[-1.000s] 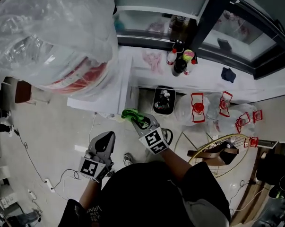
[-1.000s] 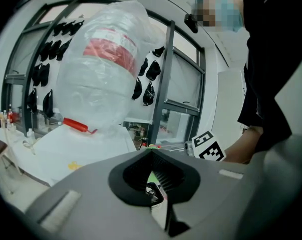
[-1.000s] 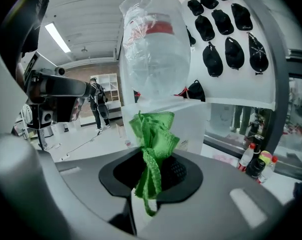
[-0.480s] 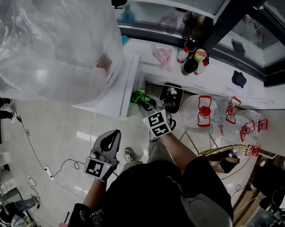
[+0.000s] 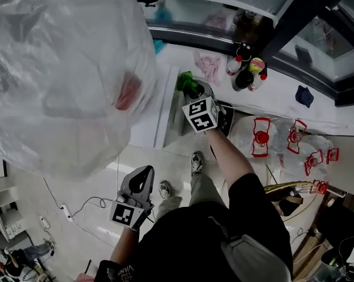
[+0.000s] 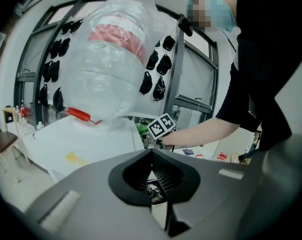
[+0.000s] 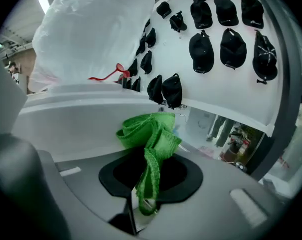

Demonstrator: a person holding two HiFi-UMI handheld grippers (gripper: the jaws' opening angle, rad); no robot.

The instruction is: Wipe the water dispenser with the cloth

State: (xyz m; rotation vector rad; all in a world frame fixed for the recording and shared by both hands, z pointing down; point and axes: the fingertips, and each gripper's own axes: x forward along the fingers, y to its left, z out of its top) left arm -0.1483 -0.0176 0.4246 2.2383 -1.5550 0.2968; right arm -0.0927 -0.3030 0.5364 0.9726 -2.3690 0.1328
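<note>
The white water dispenser [image 5: 147, 128] carries a large bottle wrapped in clear plastic [image 5: 59, 69] that fills the upper left of the head view. My right gripper [image 5: 191, 91] is shut on a bunched green cloth [image 5: 185, 82], held against the dispenser's upper right edge. In the right gripper view the cloth [image 7: 151, 134] hangs from the closed jaws [image 7: 148, 184] just before the dispenser's white top [image 7: 75, 119]. My left gripper [image 5: 142, 174] hangs low over the floor, shut and holding nothing. Its own view looks up at the dispenser [image 6: 85, 144] and wrapped bottle [image 6: 110, 64].
Behind the dispenser, bottles [image 5: 247, 72] and a pink rag [image 5: 209, 66] sit on a white ledge. Clear water jugs with red handles [image 5: 262, 137] stand on the floor at right. Cables [image 5: 88, 207] lie on the floor at left. Black caps [image 7: 226, 29] hang on the wall.
My right gripper has carried the green cloth up and away from me, from the dispenser's lower side to its upper edge. The left gripper has sunk lower in the head view.
</note>
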